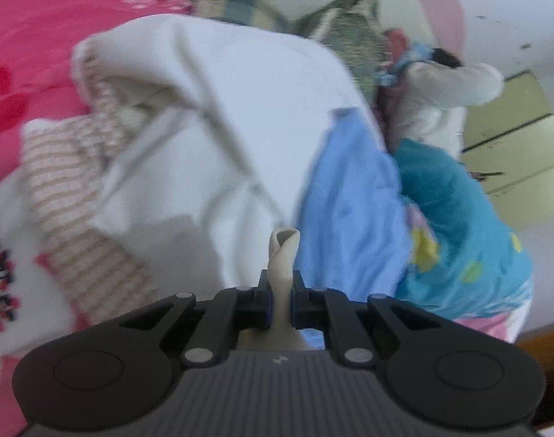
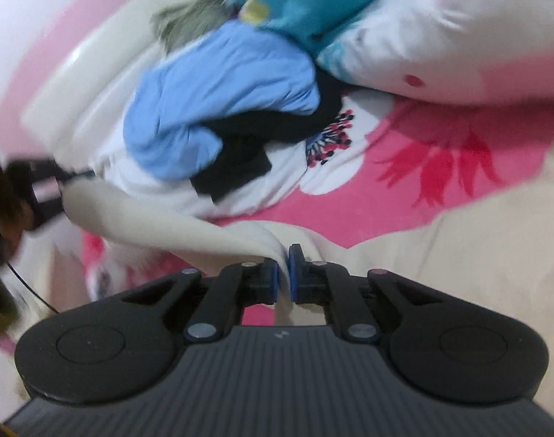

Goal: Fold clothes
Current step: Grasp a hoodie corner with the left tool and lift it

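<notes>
Left wrist view. Nearest the lens, the left gripper (image 1: 280,296) has its jaws drawn in tight on a rolled fold of cream garment (image 1: 284,255); the pinched cloth stands up between the pads as a narrow tube, its long axis running straight away from the camera. Beyond it lies a heap of laundry on a pink floral bedsheet (image 1: 33,36): a white cloth (image 1: 240,91) across the middle, a pink-striped piece (image 1: 69,182) at left, a light blue garment (image 1: 349,196) at right and a teal dotted fabric (image 1: 459,225) further right. Patterned cushions (image 1: 349,18) sit behind the heap — motion blur softens all of it.

Right wrist view. Nearest the lens, the right gripper (image 2: 283,273) has its blue-edged pads closed on an edge of the same cream garment (image 2: 167,218), with only a thin layer of cloth between them. From this grip the fabric stretches as a long band up and to the left, where the other gripper (image 2: 40,185) holds its far end; its long axis thus runs diagonally between the two grippers, raised above the sheet. More cream cloth spreads at right. Behind, the light blue garment (image 2: 218,94) lies on top of a black garment (image 2: 248,153), beside a white pillow (image 2: 440,36).
</notes>
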`<state>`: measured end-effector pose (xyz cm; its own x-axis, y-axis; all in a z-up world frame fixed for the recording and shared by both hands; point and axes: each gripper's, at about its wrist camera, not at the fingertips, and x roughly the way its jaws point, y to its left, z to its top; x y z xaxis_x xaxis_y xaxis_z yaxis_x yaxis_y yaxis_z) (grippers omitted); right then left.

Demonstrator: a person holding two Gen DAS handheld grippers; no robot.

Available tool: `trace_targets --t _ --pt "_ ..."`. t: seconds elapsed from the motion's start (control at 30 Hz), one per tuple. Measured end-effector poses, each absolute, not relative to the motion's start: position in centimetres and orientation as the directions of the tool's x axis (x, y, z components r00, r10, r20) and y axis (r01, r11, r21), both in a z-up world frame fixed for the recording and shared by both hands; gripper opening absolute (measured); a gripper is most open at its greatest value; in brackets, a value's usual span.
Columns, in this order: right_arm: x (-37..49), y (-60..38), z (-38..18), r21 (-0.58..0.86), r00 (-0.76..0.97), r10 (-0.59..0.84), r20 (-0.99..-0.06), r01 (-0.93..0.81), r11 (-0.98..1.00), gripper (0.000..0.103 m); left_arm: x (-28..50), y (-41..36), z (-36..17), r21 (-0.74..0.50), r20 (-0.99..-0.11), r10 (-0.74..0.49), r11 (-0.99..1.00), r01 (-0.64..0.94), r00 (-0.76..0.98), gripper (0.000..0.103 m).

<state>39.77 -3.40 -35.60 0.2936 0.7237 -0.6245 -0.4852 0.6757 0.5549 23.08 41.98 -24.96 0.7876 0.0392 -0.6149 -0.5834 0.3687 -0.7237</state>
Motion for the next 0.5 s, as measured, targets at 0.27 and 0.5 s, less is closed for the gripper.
trace_targets --t 0.27,0.5 --pt "34.4 -0.8 -33.1 0.302 0.325 0.708 -0.627 -0.737 0.605 0.004 22.6 42.4 -21.4 -0.737 -0.475 0.060 0.518 -0.434 0.878 0.010" --pt "31.8 5.0 -41.0 0.171 0.128 0.570 -0.811 -0.881 0.441 0.013 18.2 43.7 -29.4 -0.518 -0.752 0.093 0.528 -0.673 0.652 0.010"
